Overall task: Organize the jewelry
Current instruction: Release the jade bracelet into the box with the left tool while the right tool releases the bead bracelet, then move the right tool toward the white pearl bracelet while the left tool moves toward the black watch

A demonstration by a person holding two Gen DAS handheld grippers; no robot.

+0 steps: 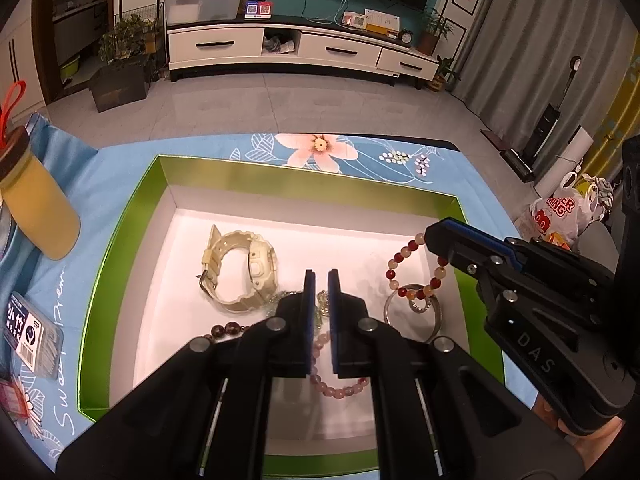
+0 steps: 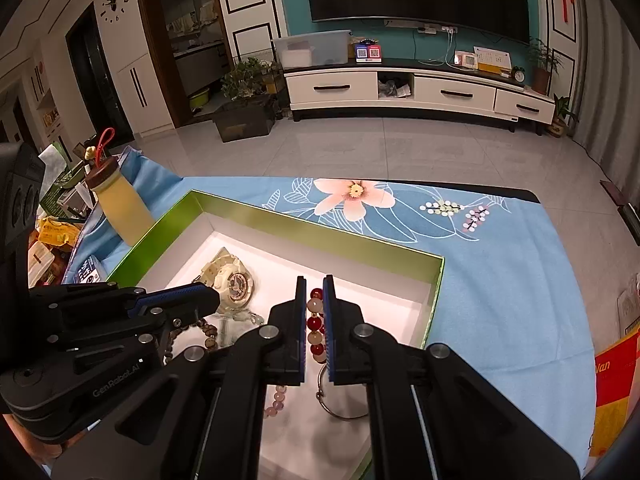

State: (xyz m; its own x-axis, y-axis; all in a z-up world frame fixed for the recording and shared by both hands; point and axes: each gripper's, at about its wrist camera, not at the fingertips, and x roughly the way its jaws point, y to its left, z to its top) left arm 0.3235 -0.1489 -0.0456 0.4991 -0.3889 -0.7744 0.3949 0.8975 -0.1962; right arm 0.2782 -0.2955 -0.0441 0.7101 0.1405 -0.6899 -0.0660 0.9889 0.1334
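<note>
A shallow box (image 1: 120, 240) with green walls and a white floor lies on a worktop covered by a blue floral cloth (image 1: 312, 152), and the jewelry sits inside it. A cream watch (image 1: 240, 268) rests toward the box's far left, its strap curled into a loop. The left gripper (image 1: 321, 280) hangs over the middle of the box with its jaws drawn close together; between its blue pads a small pale greenish piece (image 1: 321, 300) shows, though whether the pads press on it cannot be told. A dark beaded bracelet (image 1: 228, 327) lies just to its left, and a pink beaded bracelet (image 1: 340, 390) curves beneath it. The right gripper (image 2: 315, 292) is closed on a red-and-cream beaded bracelet (image 2: 315, 324), whose beads line up between its pads; from the left wrist view this bracelet hangs as a loop at the gripper's tip, above a silver bangle (image 1: 434, 316) and a small ring (image 1: 420, 304) on the box floor. A yellowish bottle (image 1: 40, 208) with a dark lid stands on the cloth left of the box.
</note>
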